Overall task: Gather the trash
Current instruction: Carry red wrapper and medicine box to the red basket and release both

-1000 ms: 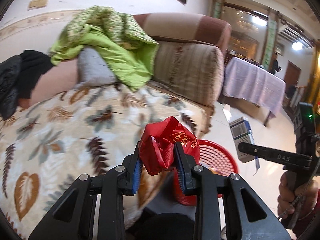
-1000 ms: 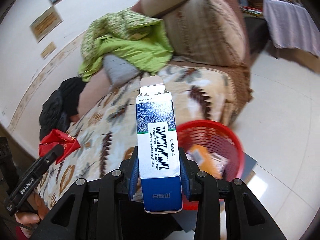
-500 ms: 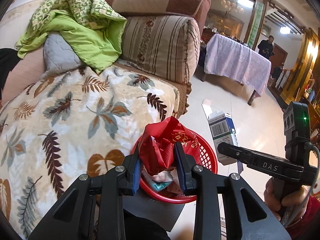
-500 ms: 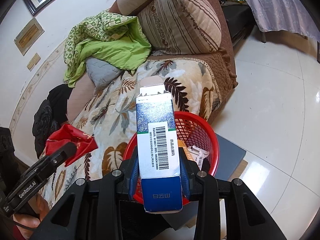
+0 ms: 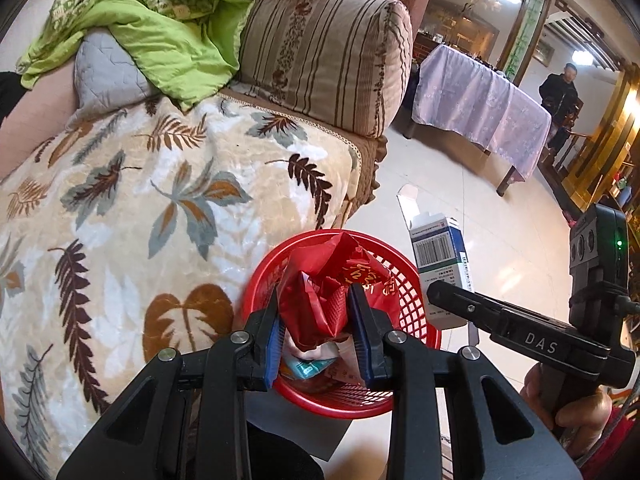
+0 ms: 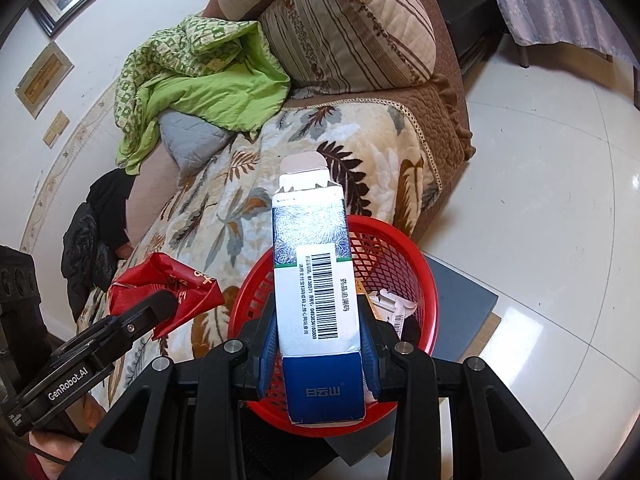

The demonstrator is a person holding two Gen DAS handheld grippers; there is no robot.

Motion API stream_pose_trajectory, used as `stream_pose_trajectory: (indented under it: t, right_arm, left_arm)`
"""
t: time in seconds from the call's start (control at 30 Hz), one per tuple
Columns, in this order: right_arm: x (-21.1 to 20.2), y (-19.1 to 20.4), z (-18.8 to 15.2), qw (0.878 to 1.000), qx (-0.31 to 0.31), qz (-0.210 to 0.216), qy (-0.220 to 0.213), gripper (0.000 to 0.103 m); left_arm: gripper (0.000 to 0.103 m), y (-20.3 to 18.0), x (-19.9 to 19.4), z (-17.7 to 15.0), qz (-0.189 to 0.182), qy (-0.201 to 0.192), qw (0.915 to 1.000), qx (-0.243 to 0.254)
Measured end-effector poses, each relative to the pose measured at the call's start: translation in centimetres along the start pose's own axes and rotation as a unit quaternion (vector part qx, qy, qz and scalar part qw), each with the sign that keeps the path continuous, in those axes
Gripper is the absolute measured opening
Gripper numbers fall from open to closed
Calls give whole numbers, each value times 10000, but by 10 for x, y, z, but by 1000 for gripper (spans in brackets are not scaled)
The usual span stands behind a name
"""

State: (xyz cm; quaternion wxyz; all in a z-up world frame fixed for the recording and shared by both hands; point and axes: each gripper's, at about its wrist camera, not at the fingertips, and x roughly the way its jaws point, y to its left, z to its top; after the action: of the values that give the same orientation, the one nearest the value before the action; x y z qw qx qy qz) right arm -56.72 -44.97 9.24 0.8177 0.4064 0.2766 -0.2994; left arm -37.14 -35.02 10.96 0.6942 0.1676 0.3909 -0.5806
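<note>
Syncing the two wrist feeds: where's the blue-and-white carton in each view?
Left wrist: the blue-and-white carton is right of centre, beside the basket rim, held at the tip of the right gripper.
Right wrist: the carton fills the centre, upright between that gripper's jaws, flap open on top.
Shared landmark: the red mesh basket, under both grippers.
</note>
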Motion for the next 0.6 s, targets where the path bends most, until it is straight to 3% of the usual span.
stream_pose_trajectory:
  t: [0.5,0.6]
  right_arm:
    - [24,-10,7,9995,76,-271,166,40]
    - [28,-11,8,9990,75,-389,191,43]
  left_arm:
    - [30,1,30,3,-100,290,9995,-68]
    - [39,2,37,3,-126,375,9991,-127]
